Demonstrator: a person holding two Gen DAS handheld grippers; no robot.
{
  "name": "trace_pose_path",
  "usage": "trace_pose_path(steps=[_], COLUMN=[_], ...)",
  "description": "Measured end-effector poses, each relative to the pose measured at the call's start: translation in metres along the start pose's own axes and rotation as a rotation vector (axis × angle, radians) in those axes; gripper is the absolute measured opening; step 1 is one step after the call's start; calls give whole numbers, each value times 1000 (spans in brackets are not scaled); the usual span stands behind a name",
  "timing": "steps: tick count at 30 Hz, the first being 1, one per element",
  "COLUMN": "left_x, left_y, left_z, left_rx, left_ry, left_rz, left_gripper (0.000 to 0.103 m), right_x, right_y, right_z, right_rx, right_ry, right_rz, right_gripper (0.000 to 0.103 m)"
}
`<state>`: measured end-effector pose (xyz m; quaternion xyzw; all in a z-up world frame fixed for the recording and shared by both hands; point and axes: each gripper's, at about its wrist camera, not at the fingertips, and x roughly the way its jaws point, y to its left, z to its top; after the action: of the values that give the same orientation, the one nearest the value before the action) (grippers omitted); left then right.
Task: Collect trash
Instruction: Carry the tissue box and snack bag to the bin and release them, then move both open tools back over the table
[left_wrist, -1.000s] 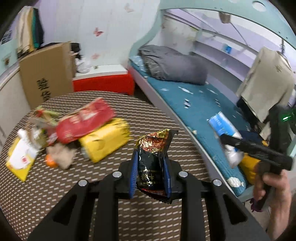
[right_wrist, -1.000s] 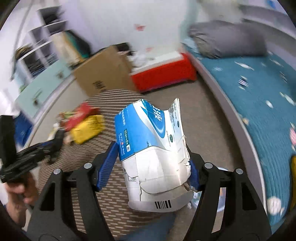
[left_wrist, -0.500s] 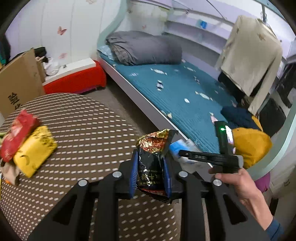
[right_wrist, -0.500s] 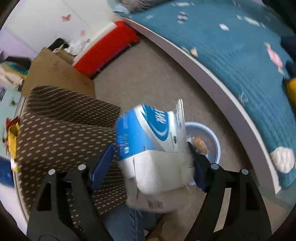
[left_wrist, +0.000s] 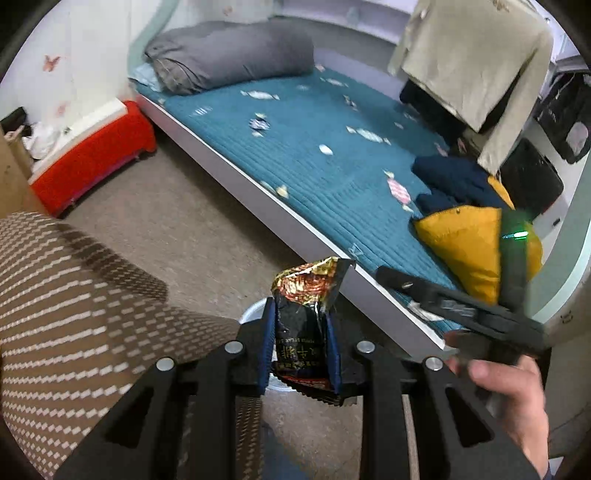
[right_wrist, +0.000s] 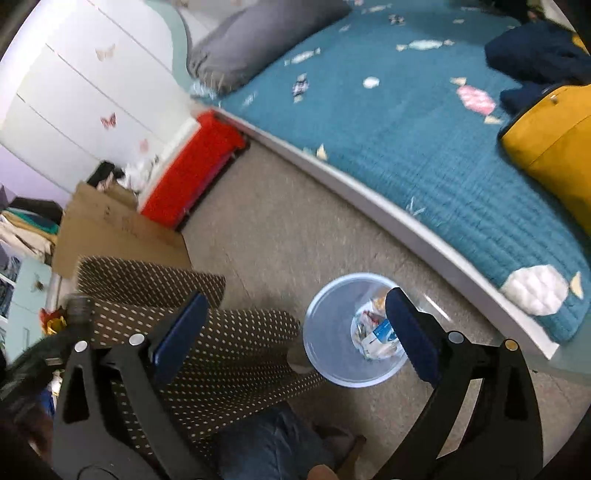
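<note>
Glossy crinkled black-and-gold foil snack wrapper (left_wrist: 308, 321) between matt blue rubbery pads (left_wrist: 266, 350); translucent smooth plastic round waste bin (right_wrist: 332, 354) on dull beige carpet-like floor (right_wrist: 280, 236); woven brown dotted tablecloth (right_wrist: 229, 350); quilted teal cloth bedspread (left_wrist: 332, 162); matt brown cardboard box (right_wrist: 118, 236)

Bin (left_wrist: 255, 312) mostly hidden behind wrapper (left_wrist: 308, 332) — contents (right_wrist: 375, 332) indistinct.
</note>
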<state>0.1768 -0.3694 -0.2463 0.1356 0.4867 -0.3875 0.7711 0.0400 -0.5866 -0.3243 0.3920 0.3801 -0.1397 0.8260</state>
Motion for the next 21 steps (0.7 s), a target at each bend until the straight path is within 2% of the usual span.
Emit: trace_pose_path(steps=[2,4,5,6,8,16,21], left_x=[15,27,31,31,23,-14,-49], left_y=[-7,-13,-15,-13,-10,-2,7], left_z=[6,10,13,14,16,20,14], left_rx=[13,24,24,15,-7,-34,-53], left_ry=[31,48,51,39,-12,-97,-154], left_rz=[-13,-16,-9,6,17,73,96], left_gripper=[26,38,63,82,84,92,92], right_x=[-11,-21,-25,-30,-36,-56,-75], right_y=[0,2,3,5,8,29,58], right_z=[4,7,7,8,7,4,-1], right_rx=[9,11,11,10,4,-22,-101], right_ry=[-24,-46,-55,-66,-77,-133,-202], right_rz=[12,21,25,31,37,47,41], right_gripper=[96,96,97,97,97,97,97])
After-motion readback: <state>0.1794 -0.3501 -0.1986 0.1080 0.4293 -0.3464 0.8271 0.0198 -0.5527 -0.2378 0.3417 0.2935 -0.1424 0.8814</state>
